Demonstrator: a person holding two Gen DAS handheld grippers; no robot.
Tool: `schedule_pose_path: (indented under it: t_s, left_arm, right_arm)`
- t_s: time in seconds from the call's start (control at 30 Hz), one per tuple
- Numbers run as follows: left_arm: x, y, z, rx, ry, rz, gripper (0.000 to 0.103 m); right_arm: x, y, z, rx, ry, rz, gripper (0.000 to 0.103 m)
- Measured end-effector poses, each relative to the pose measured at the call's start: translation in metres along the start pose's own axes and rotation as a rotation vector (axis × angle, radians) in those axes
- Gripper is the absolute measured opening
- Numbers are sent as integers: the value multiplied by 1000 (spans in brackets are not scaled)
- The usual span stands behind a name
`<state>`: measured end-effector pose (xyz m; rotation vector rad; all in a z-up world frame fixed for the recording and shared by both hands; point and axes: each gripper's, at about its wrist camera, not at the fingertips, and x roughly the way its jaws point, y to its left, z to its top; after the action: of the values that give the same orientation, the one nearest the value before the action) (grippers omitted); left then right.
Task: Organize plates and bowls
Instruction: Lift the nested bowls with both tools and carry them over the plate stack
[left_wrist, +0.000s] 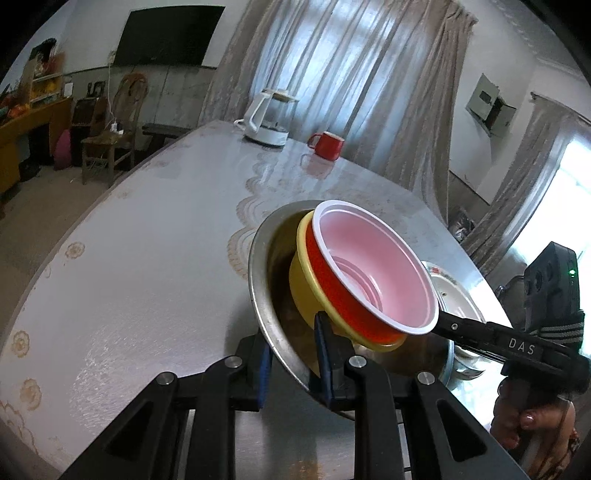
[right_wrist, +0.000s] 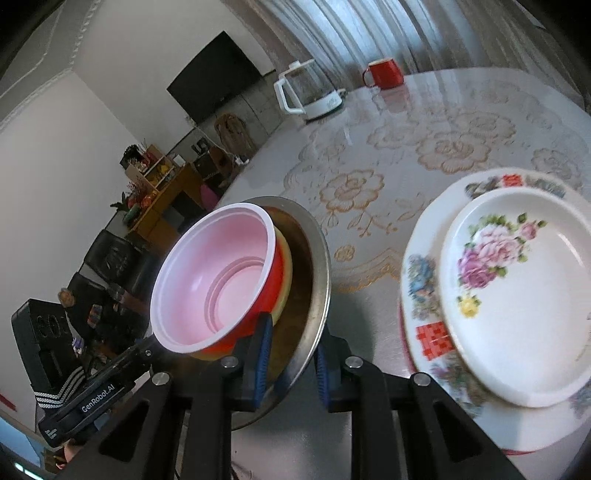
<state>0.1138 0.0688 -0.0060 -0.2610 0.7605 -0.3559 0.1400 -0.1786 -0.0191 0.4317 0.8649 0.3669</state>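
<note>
A steel bowl (left_wrist: 262, 288) (right_wrist: 321, 266) carries a yellow bowl (left_wrist: 299, 291) (right_wrist: 287, 258), and a red bowl (left_wrist: 369, 258) (right_wrist: 221, 273) with a pale pink inside is nested in that. My left gripper (left_wrist: 293, 369) (right_wrist: 151, 345) is shut on the steel bowl's near rim, one blue pad inside and one outside. On the opposite rim my right gripper (right_wrist: 291, 365) (left_wrist: 441, 321) is shut the same way. The stack hangs tilted between them, seemingly just off the table. To its right a small floral plate (right_wrist: 517, 295) lies on a larger floral plate (right_wrist: 417, 295) (left_wrist: 450, 291).
A white-based glass kettle (left_wrist: 266, 122) (right_wrist: 306, 92) and a red mug (left_wrist: 328, 145) (right_wrist: 384, 74) stand at the far end of the lace-patterned table (left_wrist: 147, 258) (right_wrist: 406, 155). The table's curved edge runs along the left, with a wooden chair (left_wrist: 107, 144) beyond it.
</note>
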Motion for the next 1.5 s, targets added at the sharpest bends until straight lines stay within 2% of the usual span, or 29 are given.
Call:
schedule_pose_path:
  t_s: [0.4,0.67,0.93,1.2,1.5]
  left_arm:
    - [-5,-48,15,72,-41,-66,22]
    - [14,-96,29,133,-40,-125,22]
    - [41,-137,35,166,-5,-195,22]
    - [71,-166,32,197,44,-214,22]
    - [86,-171,19,204,72,-200,22]
  right_arm:
    - [-52,-16,5,26,-105,-14,21]
    - [-95,-43,13,72,-185,-70,21]
    - [-126,-72,15,135,-239,-129,21]
    - [-139,-103,15,202,-260,-186,21]
    - [-132,-122,8,249,-238,-202,21]
